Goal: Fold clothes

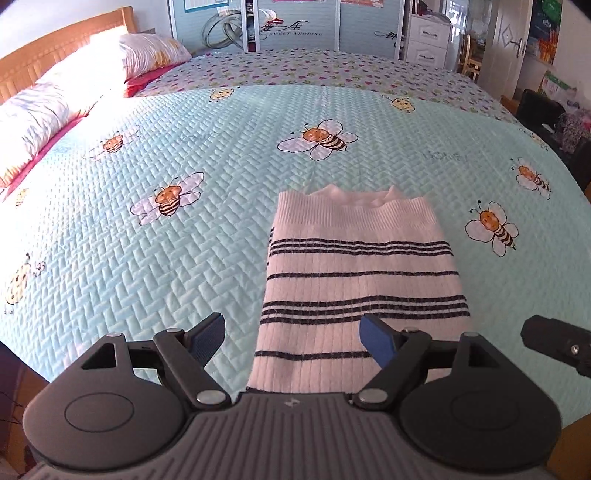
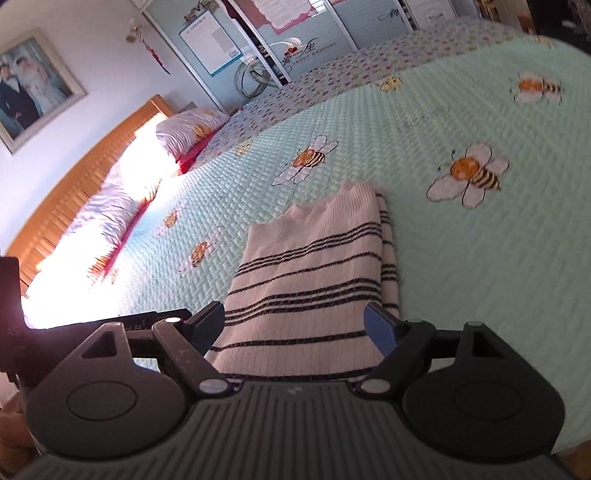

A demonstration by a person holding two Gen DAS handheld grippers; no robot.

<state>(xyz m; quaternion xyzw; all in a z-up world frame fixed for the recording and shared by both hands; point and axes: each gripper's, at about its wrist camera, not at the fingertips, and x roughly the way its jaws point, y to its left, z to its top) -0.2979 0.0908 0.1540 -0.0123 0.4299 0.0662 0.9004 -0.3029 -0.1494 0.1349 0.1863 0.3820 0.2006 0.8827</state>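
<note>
The folded white ribbed knit sweater with thin black stripes (image 1: 354, 273) lies flat on the pale blue quilted bedspread printed with bees (image 1: 147, 258). In the left wrist view it occupies the lower centre, its ribbed hem at 12 o'clock and its near edge hidden behind the gripper body at 6 o'clock. A layered fold edge shows along its right side in the right wrist view (image 2: 314, 291).

Left gripper (image 1: 293, 338): the jaws stand wide apart. The blue-padded fingers (image 1: 376, 341) press on nothing; the sweater lies below and beyond them, with one finger over bare bedspread at 9 o'clock of the sweater.

Right gripper (image 2: 295, 326): the jaws stand wide apart with nothing clamped. The sweater shows in the gap between the fingers, lying on the bedspread.

A black part of the other tool (image 1: 557, 341) enters the left wrist view at 3 o'clock.

At 10 o'clock of the sweater, floral pillows (image 1: 48, 110) rest against an orange wooden headboard (image 1: 44, 48). At 12 o'clock, beyond a heart-print sheet (image 1: 314, 70), stand pale blue wardrobe doors with printed lettering (image 1: 291, 22).
</note>
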